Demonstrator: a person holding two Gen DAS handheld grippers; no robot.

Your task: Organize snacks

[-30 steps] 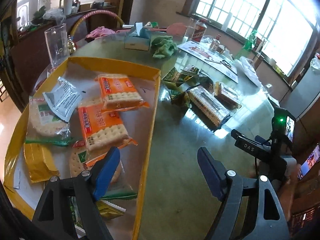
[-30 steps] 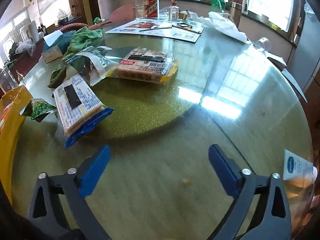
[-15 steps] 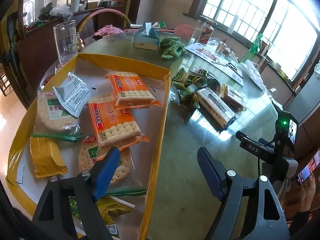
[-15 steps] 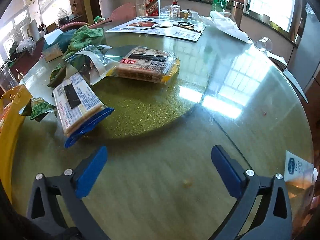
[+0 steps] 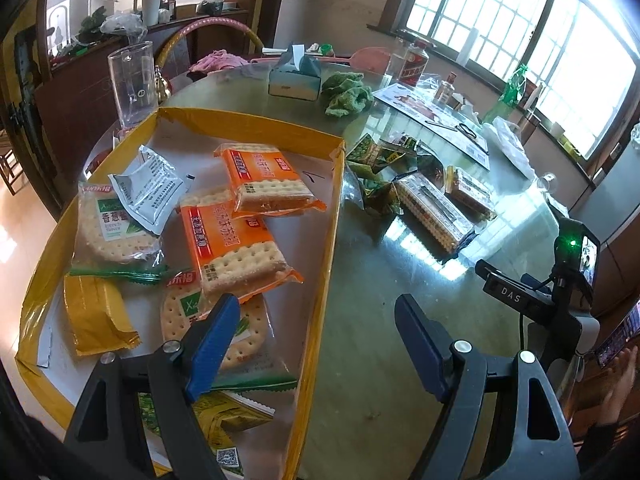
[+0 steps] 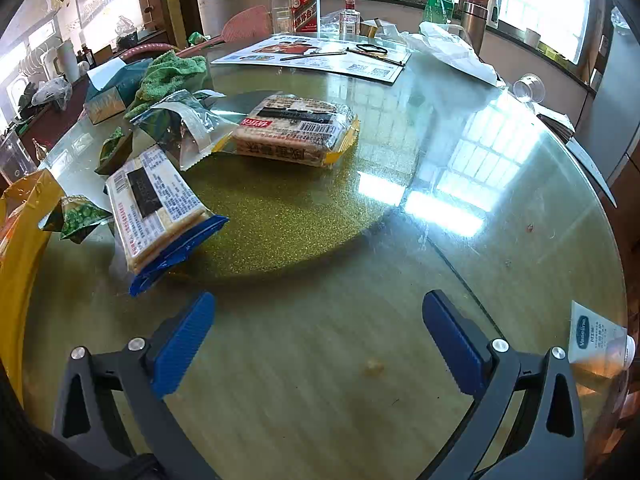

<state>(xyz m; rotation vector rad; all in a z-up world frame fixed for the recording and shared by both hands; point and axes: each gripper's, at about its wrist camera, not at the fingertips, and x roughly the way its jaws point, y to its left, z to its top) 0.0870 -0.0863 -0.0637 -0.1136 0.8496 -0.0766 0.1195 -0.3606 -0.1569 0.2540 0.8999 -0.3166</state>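
Progress: roughly half done, by my judgement; several packets lie in the shallow yellow cardboard tray (image 5: 336,200), several are on the round glass-topped table (image 6: 400,260).
Sorted, in tray: two orange crinkly-film cracker packs (image 5: 264,178), overlapping; two clear-wrapped round biscuits with green print (image 5: 108,224); a flat yellow foil sachet (image 5: 94,316); a silver-white pouch (image 5: 148,188); a green-yellow packet at the near edge.
Left to sort, on table: a long blue-ended wafer pack (image 6: 156,208), label side up, nearest the tray; a rectangular yellow-edged clear biscuit pack (image 6: 296,130) farther off; small green pea packets (image 6: 80,218); an open silver-lined bag (image 6: 180,128).
Left gripper (image 5: 316,336): blue ribbed pads spread wide, holding nothing, poised over the tray's right wall.
Right gripper (image 6: 316,336): jaws wide apart, empty, over bare glass near the wafer pack.
Textures: glossy, slippery film throughout; the glass is reflective over a glittery green-gold underlay.
Bystanders: green terry cloth (image 6: 172,74), tissue box (image 5: 294,76), tall glass mug (image 5: 132,84).
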